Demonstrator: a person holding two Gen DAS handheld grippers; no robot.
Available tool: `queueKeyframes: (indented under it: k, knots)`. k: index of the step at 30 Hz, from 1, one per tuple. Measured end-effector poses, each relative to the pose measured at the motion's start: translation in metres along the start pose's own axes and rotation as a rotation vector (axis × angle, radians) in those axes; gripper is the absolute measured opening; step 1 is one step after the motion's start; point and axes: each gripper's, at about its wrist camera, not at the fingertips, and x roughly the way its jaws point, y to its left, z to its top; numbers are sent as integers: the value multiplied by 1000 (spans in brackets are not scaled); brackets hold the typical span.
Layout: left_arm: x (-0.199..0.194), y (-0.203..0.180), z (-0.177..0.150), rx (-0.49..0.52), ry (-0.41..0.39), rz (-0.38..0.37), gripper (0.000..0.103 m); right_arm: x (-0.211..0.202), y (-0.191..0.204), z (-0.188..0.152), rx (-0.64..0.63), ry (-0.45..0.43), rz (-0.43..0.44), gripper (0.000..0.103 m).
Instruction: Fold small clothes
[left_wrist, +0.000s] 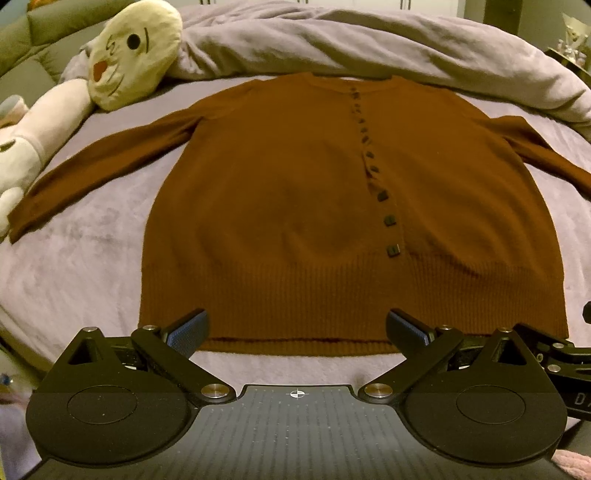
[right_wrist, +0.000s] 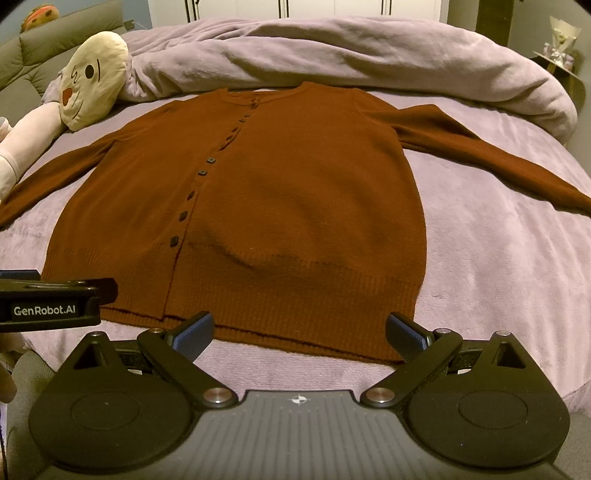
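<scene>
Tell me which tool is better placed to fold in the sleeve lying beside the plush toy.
Probably the left tool: the brown knitted cardigan has that sleeve on its side, near the cream plush toy. The right tool sits nearer the opposite sleeve.

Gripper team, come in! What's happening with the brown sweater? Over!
Both hand-held grippers open, left and right, holding nothing. Brown cardigan flat on bed, buttoned, sleeves spread, unfolded. Plush toy beside left sleeve, not blocking.

both wrists low, facing cardigan (left_wrist: 295, 206) hem
</scene>
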Motion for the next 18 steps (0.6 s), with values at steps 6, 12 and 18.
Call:
queueKeyframes:
  k: [6, 12, 18]
  knots:
    - [1, 0, 1, -3, 3, 1, 103, 1, 0, 0, 3, 1, -2, 99]
    - [2, 0, 1, -6, 5, -3, 103, 1, -1, 0, 6, 3, -1, 99]
    - [3, 1, 0, -8, 8, -3, 103, 1, -1, 0, 6, 0, 0, 99]
